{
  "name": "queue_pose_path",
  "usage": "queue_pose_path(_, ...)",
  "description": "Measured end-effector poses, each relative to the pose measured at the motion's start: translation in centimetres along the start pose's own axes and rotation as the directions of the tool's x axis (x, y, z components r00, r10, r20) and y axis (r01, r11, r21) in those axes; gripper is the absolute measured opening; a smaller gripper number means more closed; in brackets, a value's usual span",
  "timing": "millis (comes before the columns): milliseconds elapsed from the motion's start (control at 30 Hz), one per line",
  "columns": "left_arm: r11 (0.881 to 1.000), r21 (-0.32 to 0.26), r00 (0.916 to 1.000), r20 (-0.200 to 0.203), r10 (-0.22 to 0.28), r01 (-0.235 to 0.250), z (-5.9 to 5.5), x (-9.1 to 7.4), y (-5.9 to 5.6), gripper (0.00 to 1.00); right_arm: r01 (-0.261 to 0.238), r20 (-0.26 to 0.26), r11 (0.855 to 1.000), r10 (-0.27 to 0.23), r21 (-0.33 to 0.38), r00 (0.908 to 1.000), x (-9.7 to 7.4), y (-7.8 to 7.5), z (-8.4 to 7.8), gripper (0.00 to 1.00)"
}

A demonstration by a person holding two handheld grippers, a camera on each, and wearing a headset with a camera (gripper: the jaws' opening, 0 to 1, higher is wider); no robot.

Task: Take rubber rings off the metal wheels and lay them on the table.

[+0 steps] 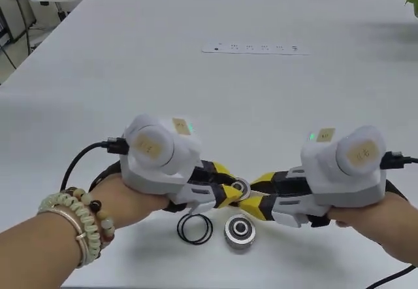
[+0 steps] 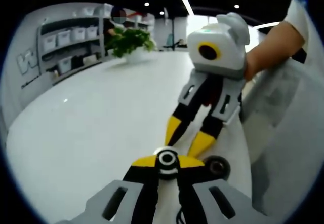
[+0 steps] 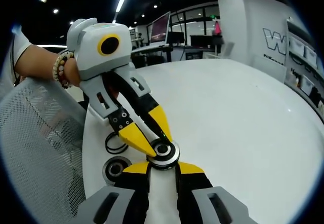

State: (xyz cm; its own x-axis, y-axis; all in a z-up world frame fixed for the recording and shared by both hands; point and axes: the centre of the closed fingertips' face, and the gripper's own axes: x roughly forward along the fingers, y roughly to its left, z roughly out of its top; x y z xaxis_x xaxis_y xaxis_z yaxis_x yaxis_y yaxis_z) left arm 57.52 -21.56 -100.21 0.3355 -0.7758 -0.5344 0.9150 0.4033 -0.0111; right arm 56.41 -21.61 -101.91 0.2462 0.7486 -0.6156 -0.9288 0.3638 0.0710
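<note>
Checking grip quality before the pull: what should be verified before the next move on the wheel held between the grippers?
1. Left gripper shut on the held wheel: ok.
2. Right gripper gripping the same wheel: cannot tell.
3. That wheel lifted clear of the table: ok.
4. Loose rings lying flat on the table: ok.
5. Spare wheel apart from those rings: ok.

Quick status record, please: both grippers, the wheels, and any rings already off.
left gripper: shut on held wheel, above the table
right gripper: jaws at the same wheel's rim; grip unclear
held wheel: dark band around its rim
table wheel: lying flat, below the grippers
rings: loose on the table, overlapping, looks like two, just left of the table wheel
</note>
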Motion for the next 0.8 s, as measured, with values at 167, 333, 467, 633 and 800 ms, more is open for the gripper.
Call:
queue_pose_path(167,1.000,-0.007,1.0000,0.002,0.006,-0.006,-0.01,-0.07,-0.05,0.14,0.003,-0.003,1.000,-0.003,-0.012,1.0000,-0.05,0.04,0.04,0.14)
queue_pose_path(333,1.000,-0.009,1.0000,0.001,0.004,-0.004,-0.05,-0.18,-0.27,0.14,0.000,-0.010,1.000,0.000,-0.016,1.0000,-0.12,0.17,-0.02,0.14)
queue_pose_path(467,1.000,-0.007,1.0000,0.002,0.006,-0.006,-0.08,-0.22,-0.30,0.14,-0.001,-0.016,1.000,0.001,-0.015,0.9999,-0.26,0.18,-0.11,0.11)
queue_pose_path(633,1.000,-0.008,1.0000,0.004,0.009,-0.008,-0.07,-0.24,-0.29,0.14,0.004,-0.022,1.000,-0.004,-0.025,0.9997,-0.44,0.11,-0.25,0.05)
queue_pose_path(800,1.000,-0.008,1.0000,0.002,0.008,-0.008,-0.10,-0.30,-0.37,0.14,0.012,-0.032,0.999,-0.013,-0.037,0.9994,-0.45,0.04,-0.47,0.00)
